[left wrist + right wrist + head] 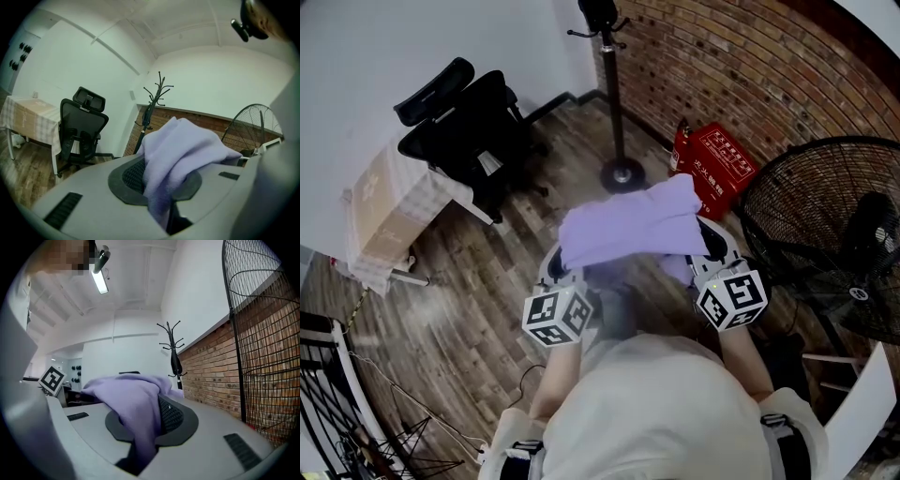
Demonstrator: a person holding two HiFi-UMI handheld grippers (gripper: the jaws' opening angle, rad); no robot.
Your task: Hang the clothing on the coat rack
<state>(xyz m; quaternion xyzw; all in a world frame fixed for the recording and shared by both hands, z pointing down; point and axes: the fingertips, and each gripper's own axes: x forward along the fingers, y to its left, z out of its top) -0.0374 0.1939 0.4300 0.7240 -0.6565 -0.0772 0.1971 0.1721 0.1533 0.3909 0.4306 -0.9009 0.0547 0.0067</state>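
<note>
A lilac garment [630,225] hangs stretched between my two grippers in front of me. My left gripper [565,265] is shut on its left edge; in the left gripper view the cloth [180,159] bunches out from between the jaws. My right gripper [705,251] is shut on the right edge, where the cloth [136,411] drapes over the jaws and runs down into the gap between them. The black coat rack [613,94] stands ahead by the brick wall, its hooks [158,91] bare at the top, and the rack [174,352] shows in the right gripper view too.
A black office chair [469,131] stands left of the rack, next to a table with a checked cloth [389,220]. A red box [717,164] leans on the brick wall. A large floor fan [830,234] is close on my right. Cables lie on the wooden floor at lower left.
</note>
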